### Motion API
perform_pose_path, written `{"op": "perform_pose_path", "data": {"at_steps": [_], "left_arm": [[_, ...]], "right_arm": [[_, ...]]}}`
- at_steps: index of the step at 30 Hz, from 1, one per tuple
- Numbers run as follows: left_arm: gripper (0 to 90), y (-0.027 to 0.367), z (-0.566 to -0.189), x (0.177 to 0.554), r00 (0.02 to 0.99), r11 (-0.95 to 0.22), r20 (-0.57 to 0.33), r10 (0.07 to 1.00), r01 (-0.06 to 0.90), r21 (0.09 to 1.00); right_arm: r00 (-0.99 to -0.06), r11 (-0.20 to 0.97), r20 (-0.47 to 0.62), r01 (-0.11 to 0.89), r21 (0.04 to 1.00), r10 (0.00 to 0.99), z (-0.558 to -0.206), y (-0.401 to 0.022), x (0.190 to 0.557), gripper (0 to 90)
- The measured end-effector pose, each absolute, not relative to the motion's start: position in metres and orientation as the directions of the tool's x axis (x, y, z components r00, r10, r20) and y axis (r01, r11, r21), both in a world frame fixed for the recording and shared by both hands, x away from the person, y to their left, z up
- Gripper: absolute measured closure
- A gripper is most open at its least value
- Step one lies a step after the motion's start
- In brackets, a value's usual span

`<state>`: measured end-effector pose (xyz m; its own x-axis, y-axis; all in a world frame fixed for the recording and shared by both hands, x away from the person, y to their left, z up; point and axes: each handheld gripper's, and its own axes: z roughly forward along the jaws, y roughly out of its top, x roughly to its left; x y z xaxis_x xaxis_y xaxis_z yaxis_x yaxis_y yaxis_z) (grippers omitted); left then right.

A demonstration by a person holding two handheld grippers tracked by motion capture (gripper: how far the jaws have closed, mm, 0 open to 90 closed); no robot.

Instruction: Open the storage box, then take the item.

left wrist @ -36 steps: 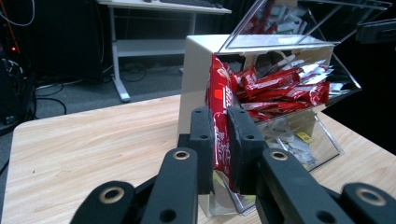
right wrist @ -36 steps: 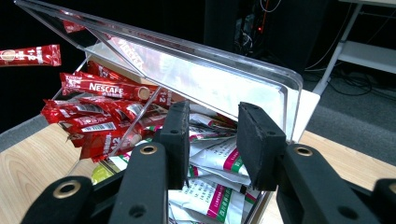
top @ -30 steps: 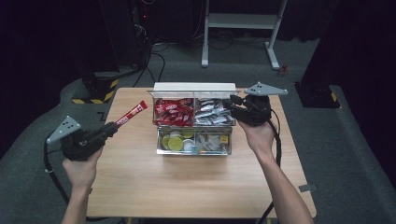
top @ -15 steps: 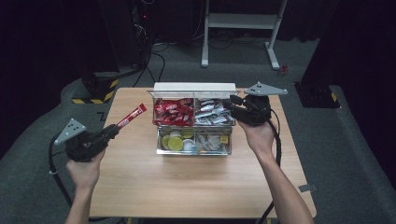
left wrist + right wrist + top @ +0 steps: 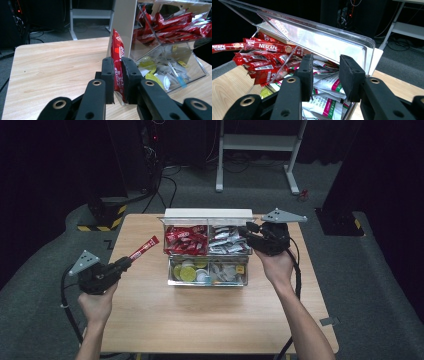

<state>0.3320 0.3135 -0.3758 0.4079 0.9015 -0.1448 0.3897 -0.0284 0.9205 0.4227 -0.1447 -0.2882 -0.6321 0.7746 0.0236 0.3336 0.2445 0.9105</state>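
My left gripper (image 5: 125, 263) (image 5: 117, 67) hangs over the table's left side, shut on a red Nescafe stick sachet (image 5: 144, 247) (image 5: 117, 53) that points toward the organizer. The clear organizer box (image 5: 208, 281) (image 5: 197, 65) stands mid-table with its lid (image 5: 207, 213) (image 5: 317, 37) raised. Its back left bin holds red sticks (image 5: 184, 239) (image 5: 259, 62) and its back right bin holds white sachets (image 5: 226, 240) (image 5: 329, 85). At the box's right back corner, my right gripper (image 5: 247, 229) (image 5: 328, 72) has its jaws apart in front of the white sachets. Nothing is pinched between them.
The front bins hold yellow and white creamer cups (image 5: 189, 270) (image 5: 155, 77) and small packets (image 5: 227, 270). The wooden table (image 5: 200, 320) has bare room in front of the box and at the left. A white desk frame (image 5: 260, 142) and cables stand on the floor behind.
My left gripper has sunk a little with the red stick still in it. The right gripper has stayed at the box's corner.
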Motion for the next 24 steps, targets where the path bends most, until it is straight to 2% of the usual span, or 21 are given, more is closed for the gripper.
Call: {"op": "perform_pose_path", "data": {"at_steps": [24], "left_arm": [[81.2,0.289,-0.424,0.355,0.392,-0.086,-0.123,0.912,0.474,0.876]], "right_arm": [[-0.627,0.239,0.032,0.343,0.909,0.778,-0.291,-0.144,0.424,63.8]]}}
